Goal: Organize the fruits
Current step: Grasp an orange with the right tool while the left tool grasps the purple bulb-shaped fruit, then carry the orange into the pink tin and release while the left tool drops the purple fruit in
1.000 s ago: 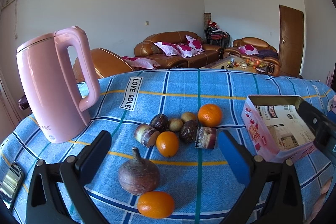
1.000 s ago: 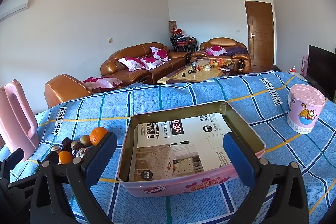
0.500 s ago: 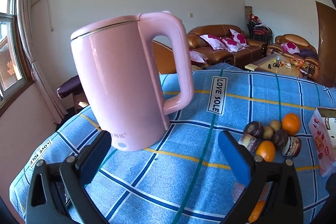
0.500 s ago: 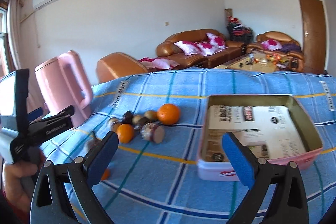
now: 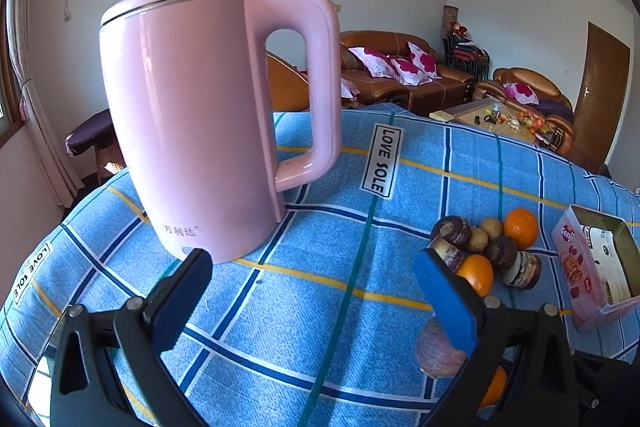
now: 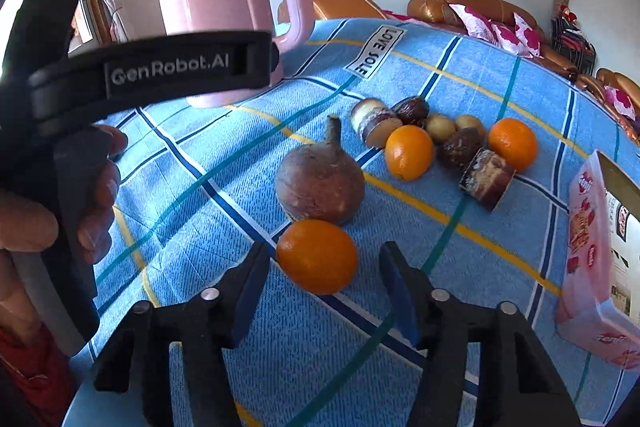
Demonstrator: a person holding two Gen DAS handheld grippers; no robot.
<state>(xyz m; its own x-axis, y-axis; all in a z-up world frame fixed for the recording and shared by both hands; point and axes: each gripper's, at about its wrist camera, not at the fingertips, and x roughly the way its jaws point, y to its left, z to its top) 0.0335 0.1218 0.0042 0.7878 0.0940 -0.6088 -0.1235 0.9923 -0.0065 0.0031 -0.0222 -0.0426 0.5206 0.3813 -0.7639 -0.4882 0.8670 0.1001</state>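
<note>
The right hand-held gripper (image 6: 324, 287) has just been closing, its jaws not yet touching the near orange (image 6: 317, 255) on the blue bench (image 6: 460, 75), likely to carry it to the pink box (image 6: 588, 247) at the right, while the left hand-held gripper (image 5: 312, 291) waits wide open and empty by the pink kettle (image 5: 200, 115).

Swung the right gripper (image 6: 324, 267) from the pink box (image 6: 592, 247) down to the nearest orange (image 6: 317, 255), jaws just narrowing around it, not yet touching; turned the left gripper (image 5: 316, 291) toward the pink kettle (image 5: 200, 115).

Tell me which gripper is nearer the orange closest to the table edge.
Right. The right gripper has just been closing, its jaws flanking that orange without pressing it. The left gripper faces the pink kettle, off to the side.
</note>
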